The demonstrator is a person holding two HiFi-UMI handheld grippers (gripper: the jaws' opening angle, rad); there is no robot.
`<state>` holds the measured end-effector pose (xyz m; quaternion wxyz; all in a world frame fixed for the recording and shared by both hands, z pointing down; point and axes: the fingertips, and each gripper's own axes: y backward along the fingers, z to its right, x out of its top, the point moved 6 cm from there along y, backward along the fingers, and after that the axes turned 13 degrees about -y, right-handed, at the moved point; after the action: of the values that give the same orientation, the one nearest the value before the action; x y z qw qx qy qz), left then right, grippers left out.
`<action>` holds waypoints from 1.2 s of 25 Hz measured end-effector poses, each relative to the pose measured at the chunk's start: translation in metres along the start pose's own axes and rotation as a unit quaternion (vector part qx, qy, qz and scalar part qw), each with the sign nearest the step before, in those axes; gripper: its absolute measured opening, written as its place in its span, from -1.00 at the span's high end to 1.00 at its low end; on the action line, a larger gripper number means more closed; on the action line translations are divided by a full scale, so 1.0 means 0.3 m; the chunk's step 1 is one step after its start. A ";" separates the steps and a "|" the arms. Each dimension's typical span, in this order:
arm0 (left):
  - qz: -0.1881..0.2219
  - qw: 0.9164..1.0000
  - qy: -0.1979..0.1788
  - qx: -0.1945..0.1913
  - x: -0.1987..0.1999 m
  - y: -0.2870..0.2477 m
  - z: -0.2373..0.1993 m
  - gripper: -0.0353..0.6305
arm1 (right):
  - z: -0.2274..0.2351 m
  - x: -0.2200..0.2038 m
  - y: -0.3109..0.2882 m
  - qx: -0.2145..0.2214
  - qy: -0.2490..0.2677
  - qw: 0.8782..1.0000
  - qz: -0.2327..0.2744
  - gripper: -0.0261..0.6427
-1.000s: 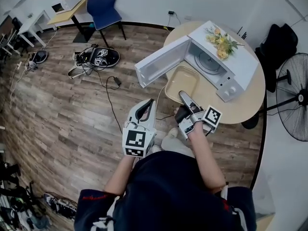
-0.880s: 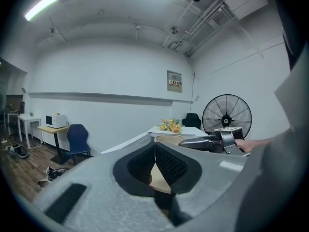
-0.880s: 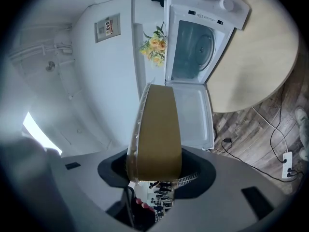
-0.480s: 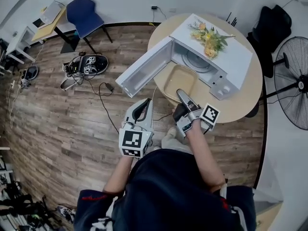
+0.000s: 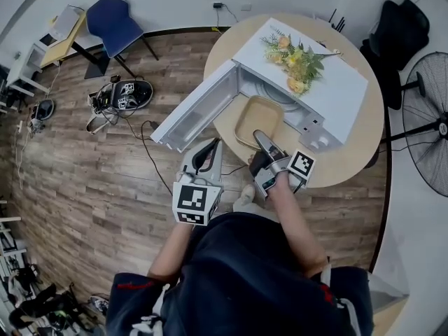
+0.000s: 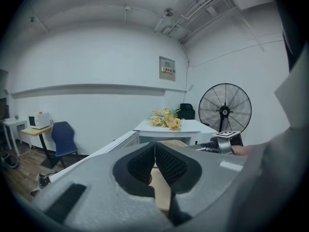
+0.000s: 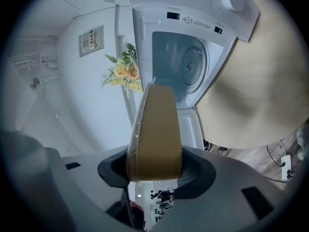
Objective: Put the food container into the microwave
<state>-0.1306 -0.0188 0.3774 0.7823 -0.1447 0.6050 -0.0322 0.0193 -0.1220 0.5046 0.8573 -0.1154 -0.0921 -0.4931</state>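
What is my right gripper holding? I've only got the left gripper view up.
Observer: The right gripper is shut on the rim of the tan food container.
Operator: Is the microwave open enough?
Observer: In the head view, the microwave has its door swung wide open, and the container sits just in front of the opening.
Operator: Anything already inside?
Observer: The right gripper view shows only the round turntable in the cavity.
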 end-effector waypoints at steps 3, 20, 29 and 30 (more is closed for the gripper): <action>-0.006 1.000 0.000 0.000 -0.002 -0.046 0.008 0.84 | 0.015 0.035 -0.017 -0.009 -0.005 1.000 -0.005 0.28; -0.026 0.996 -0.004 -0.081 -0.041 -0.270 0.056 0.84 | 0.083 0.135 -0.011 -0.028 -0.027 0.999 0.037 0.28; -0.039 0.989 0.006 -0.140 -0.101 -0.363 0.052 0.84 | 0.160 0.220 -0.059 -0.033 -0.074 0.992 0.094 0.28; -0.040 0.988 0.006 -0.147 -0.110 -0.372 0.054 0.84 | 0.172 0.232 -0.066 -0.037 -0.073 0.992 0.099 0.28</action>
<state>-0.1100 -0.1150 0.4415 0.7471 -0.2819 0.6015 0.0254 0.0345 -0.1741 0.5750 0.8880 -0.1910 -0.1246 -0.3992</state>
